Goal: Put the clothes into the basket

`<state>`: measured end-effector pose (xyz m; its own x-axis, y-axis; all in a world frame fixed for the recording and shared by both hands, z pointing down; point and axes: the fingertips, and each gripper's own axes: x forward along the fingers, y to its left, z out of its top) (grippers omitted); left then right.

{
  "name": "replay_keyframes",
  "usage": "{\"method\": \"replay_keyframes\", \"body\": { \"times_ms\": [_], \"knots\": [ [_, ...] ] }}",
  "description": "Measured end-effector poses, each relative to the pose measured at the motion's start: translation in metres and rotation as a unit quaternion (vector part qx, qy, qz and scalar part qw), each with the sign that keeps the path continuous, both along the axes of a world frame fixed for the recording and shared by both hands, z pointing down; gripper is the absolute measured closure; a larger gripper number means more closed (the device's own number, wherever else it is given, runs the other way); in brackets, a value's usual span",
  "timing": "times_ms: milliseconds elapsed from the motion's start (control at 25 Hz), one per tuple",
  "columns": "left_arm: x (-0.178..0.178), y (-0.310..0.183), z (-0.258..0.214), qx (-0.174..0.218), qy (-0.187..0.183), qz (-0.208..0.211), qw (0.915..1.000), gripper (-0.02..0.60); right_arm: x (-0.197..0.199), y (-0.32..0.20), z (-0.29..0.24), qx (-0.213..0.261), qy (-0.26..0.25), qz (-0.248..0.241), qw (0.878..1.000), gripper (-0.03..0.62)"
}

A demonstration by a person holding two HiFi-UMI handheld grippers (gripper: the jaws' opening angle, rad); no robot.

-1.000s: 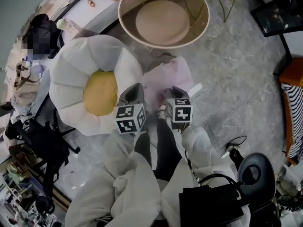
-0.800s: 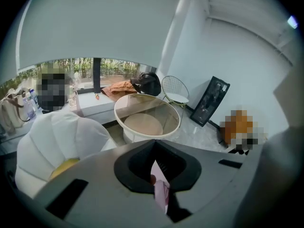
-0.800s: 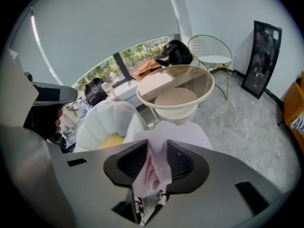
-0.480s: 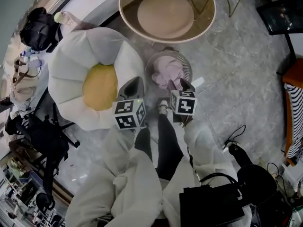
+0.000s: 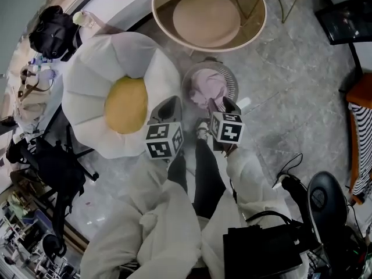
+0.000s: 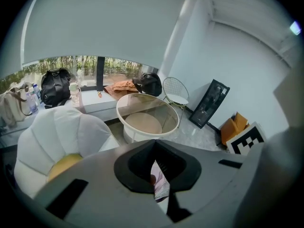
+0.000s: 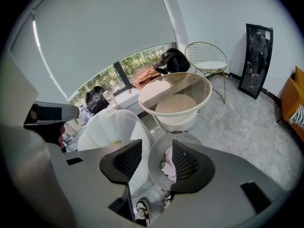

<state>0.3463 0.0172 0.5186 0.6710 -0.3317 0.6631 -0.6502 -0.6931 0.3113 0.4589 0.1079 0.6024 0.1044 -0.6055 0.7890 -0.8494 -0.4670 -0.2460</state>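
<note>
- The laundry basket (image 5: 228,79) stands on the grey marble floor (image 5: 290,92). It is round with slotted walls.
- The clothes (image 5: 207,86) – a pink bundle – lie inside the basket and sit below its rim.
- The right hand-held gripper (image 5: 222,104) hangs over the basket's near rim and tilts downward. Its jaws have just been opening and now stand wide apart with nothing held between them. In the right gripper view the basket (image 7: 159,148) and the pink clothes (image 7: 168,167) show through the gap.
- The left hand-held gripper (image 5: 170,101) is just outside the basket's left rim. In the left gripper view (image 6: 154,144) its jaw tips meet, closed on nothing, and only a thin slit stays open lower down.
- The white petal chair (image 5: 87,80) sits left of the basket, with a yellow cushion (image 5: 125,103) on it. The chair's edge comes just beside the basket's rim; I cannot tell whether the two touch.
- The round table (image 5: 156,4) is beyond the basket's far rim, and a narrow strip of floor shows between them.
- The person's shoes (image 5: 201,131) are on the near side, close to the basket's wall.
- To the right of the basket the floor lies open – the widest free side.
</note>
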Motion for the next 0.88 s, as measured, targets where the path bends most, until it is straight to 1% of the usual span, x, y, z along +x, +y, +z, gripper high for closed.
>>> {"method": "replay_keyframes", "body": {
  "times_ms": [160, 320, 520, 560, 640, 680, 800, 880],
  "knots": [
    [-0.008, 0.006, -0.015, 0.004, 0.012, 0.006, 0.9999, 0.575, -0.004, 0.008, -0.020, 0.015, 0.023, 0.004, 1.000, 0.418],
    [-0.016, 0.004, -0.032, 0.003, 0.030, 0.005, 0.9995, 0.575, -0.002, 0.013, -0.050, 0.029, 0.043, 0.020, 0.998, 0.419],
    [-0.039, 0.009, -0.061, 0.007, 0.055, 0.006, 0.9984, 0.575, -0.016, 0.019, -0.093, 0.054, 0.061, 0.034, 0.996, 0.419],
    [-0.045, 0.010, -0.067, 0.009, 0.059, 0.007, 0.9982, 0.575, -0.020, 0.021, -0.102, 0.057, 0.069, 0.037, 0.995, 0.424],
    [-0.056, 0.014, -0.079, 0.011, 0.065, 0.006, 0.9978, 0.575, -0.027, 0.027, -0.120, 0.065, 0.084, 0.045, 0.993, 0.472],
    [-0.060, 0.016, -0.085, 0.011, 0.069, 0.005, 0.9976, 0.575, -0.030, 0.030, -0.129, 0.072, 0.090, 0.049, 0.992, 0.485],
    [-0.070, 0.022, -0.106, 0.015, 0.083, 0.006, 0.9964, 0.575, -0.038, 0.038, -0.155, 0.090, 0.101, 0.061, 0.989, 0.488],
    [-0.076, 0.026, -0.121, 0.022, 0.093, 0.013, 0.9954, 0.575, -0.043, 0.045, -0.172, 0.100, 0.108, 0.072, 0.986, 0.526]
  ]
}}
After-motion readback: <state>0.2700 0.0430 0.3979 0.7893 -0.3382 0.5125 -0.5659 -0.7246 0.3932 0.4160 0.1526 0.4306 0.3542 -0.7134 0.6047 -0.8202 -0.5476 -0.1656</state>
